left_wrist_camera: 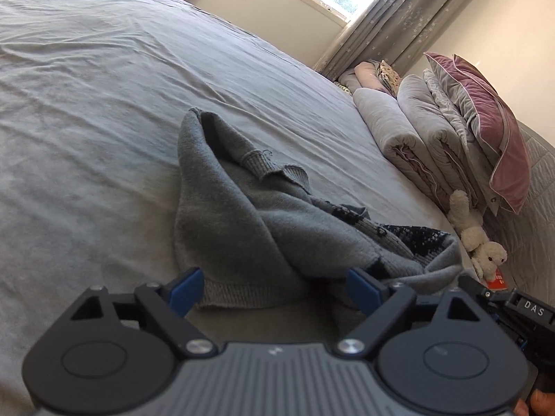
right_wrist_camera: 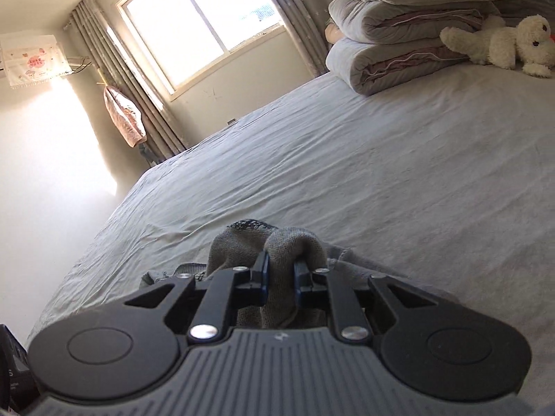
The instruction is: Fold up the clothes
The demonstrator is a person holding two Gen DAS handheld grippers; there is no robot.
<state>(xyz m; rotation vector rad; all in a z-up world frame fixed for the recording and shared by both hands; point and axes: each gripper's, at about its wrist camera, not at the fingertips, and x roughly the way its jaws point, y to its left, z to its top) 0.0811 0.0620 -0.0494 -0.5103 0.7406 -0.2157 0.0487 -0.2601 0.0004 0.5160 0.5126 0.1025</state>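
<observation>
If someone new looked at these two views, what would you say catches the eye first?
First, the crumpled grey sweater heaped on the grey bed sheet, with the right gripper shut on a bunch of its knit while the left gripper hangs open at its hem. Next, the white plush toy beside the folded quilts.

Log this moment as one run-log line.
left tongs: open, at sweater hem | right tongs: shut on sweater, bunch pinched | sweater: crumpled on bed, unfolded
</observation>
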